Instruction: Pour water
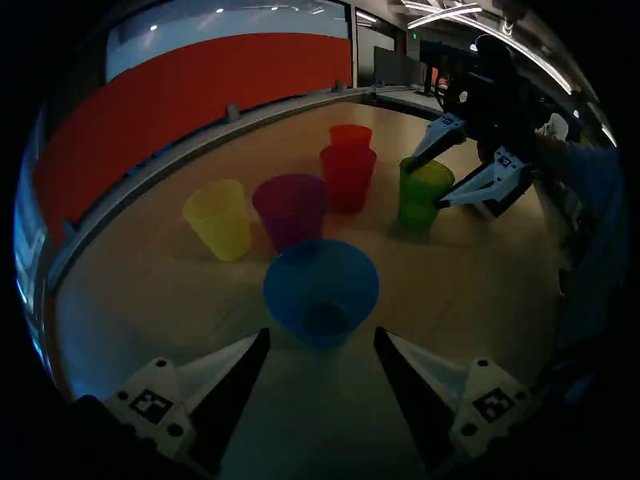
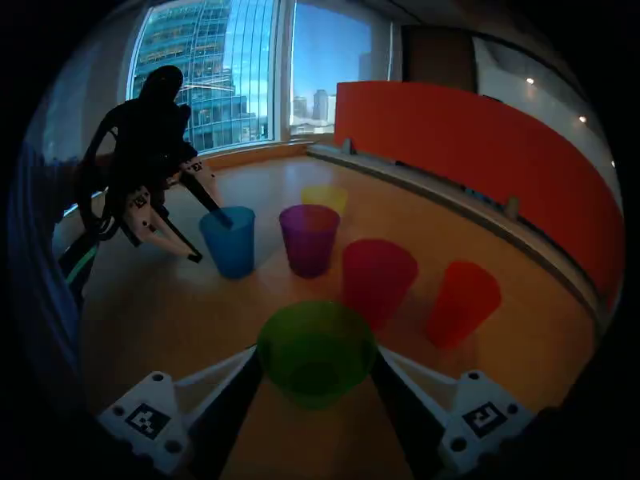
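Observation:
A blue cup (image 1: 320, 292) stands upright on the wooden table (image 1: 480, 280), between the fingers of my left gripper (image 1: 320, 330). That gripper is open, with a gap on each side of the cup's base. The green cup (image 2: 316, 352) stands between the fingers of my right gripper (image 2: 316, 354), which is spread wide and close to the cup's sides. In the right gripper view the left gripper (image 2: 210, 238) straddles the blue cup (image 2: 230, 240). In the left gripper view the right gripper (image 1: 426, 186) straddles the green cup (image 1: 422, 192). I see no water in either cup.
Other upright cups stand between the two: yellow (image 1: 218, 218), purple (image 1: 290, 210), red (image 1: 348, 176) and orange-red (image 1: 350, 134). A red wall (image 1: 160, 96) with a ledge runs along the table's far edge. Windows (image 2: 240, 72) lie behind a person's sleeve (image 2: 40, 240).

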Action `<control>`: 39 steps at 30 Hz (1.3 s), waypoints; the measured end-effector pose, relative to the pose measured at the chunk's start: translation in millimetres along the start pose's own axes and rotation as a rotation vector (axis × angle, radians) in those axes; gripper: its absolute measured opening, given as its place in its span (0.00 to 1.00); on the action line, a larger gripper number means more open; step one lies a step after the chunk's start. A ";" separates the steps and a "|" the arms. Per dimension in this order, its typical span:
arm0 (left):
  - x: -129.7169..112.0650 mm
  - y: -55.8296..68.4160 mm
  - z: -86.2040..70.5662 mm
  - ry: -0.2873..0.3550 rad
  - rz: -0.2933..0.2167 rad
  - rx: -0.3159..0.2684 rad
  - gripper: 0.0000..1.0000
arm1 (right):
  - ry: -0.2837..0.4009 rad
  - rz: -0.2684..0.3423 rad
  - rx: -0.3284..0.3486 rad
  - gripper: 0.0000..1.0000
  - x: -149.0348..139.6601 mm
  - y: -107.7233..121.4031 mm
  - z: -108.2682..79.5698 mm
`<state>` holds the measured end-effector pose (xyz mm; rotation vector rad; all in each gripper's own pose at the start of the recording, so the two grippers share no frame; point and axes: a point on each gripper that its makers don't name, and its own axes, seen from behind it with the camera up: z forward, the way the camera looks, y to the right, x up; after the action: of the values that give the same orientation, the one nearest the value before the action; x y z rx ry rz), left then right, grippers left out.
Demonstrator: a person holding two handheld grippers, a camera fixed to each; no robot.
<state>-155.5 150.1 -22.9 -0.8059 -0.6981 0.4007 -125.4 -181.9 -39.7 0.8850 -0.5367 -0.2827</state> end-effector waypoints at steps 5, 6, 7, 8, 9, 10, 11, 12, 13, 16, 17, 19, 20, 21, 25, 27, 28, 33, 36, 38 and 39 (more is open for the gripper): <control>-0.2 1.6 -0.6 -0.003 0.002 -0.002 0.96 | -0.001 -0.005 -0.006 0.92 -0.7 1.0 -1.0; -0.2 2.4 -0.7 -0.003 0.002 -0.004 0.96 | -0.001 -0.005 -0.007 0.93 -0.9 1.2 -1.1; -0.2 3.1 -0.8 -0.003 0.001 -0.006 0.96 | -0.003 -0.006 -0.009 0.93 -1.5 1.5 -1.2; -0.2 3.9 -0.9 -0.004 0.000 -0.008 0.96 | -0.004 -0.007 -0.010 0.96 -2.1 1.7 -1.3; -0.2 4.6 -1.1 -0.004 -0.002 -0.010 0.96 | -0.005 -0.007 -0.011 0.99 -2.8 2.0 -1.5; -0.4 4.7 -1.5 -0.005 -0.004 -0.010 0.96 | -0.007 -0.005 -0.014 1.00 -3.5 2.4 -1.7; -0.5 4.9 -1.8 -0.005 -0.006 -0.010 0.96 | -0.009 -0.004 -0.016 1.00 -4.3 2.7 -1.9; -0.8 4.9 -2.2 -0.006 -0.009 -0.010 0.96 | -0.011 -0.003 -0.017 1.00 -5.0 2.7 -2.3; -1.2 4.3 -2.8 -0.006 -0.011 -0.008 0.96 | -0.011 -0.003 -0.015 1.00 -5.4 1.4 -3.2; -2.5 2.3 -5.0 -0.006 -0.017 -0.001 0.96 | -0.012 -0.004 -0.015 1.00 -7.1 -1.1 -6.9; -2.9 1.5 -5.9 -0.005 -0.018 0.002 0.96 | -0.012 -0.004 -0.019 1.00 -7.9 -1.1 -8.4; -3.7 0.4 -8.2 -0.003 -0.021 0.008 0.96 | -0.012 -0.004 -0.026 1.00 -9.8 -0.3 -12.2; -4.1 0.0 -9.3 -0.002 -0.022 0.011 0.96 | -0.013 -0.003 -0.030 1.00 -10.7 0.4 -14.2; -4.5 -0.3 -10.6 -0.001 -0.024 0.014 0.96 | -0.012 -0.001 -0.035 1.00 -11.6 1.1 -16.5; -7.1 -1.2 -16.7 0.002 -0.031 0.029 0.96 | -0.005 0.012 -0.053 1.00 -13.9 3.8 -26.4; -8.7 -2.1 -20.4 0.004 -0.036 0.039 0.96 | -0.003 0.017 -0.063 1.00 -15.6 5.5 -32.1; -9.5 -2.6 -22.2 0.005 -0.041 0.044 0.96 | -0.002 0.019 -0.069 1.00 -16.4 6.5 -34.8; -13.6 -5.5 -31.2 0.012 -0.071 0.066 0.96 | 0.003 0.024 -0.097 1.00 -19.3 9.9 -49.2; -14.3 -6.5 -36.1 0.021 -0.084 0.079 0.97 | 0.010 0.027 -0.115 1.00 -20.1 11.8 -56.8; -14.1 -7.1 -38.9 0.028 -0.088 0.089 0.96 | 0.015 0.032 -0.127 1.00 -19.9 13.6 -60.5; -14.1 -7.4 -40.1 0.031 -0.090 0.095 0.96 | 0.018 0.034 -0.133 1.00 -19.8 14.4 -62.3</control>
<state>-136.9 116.5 -42.7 -0.6874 -0.6789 0.3370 -107.2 -123.5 -66.8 0.7485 -0.5105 -0.2757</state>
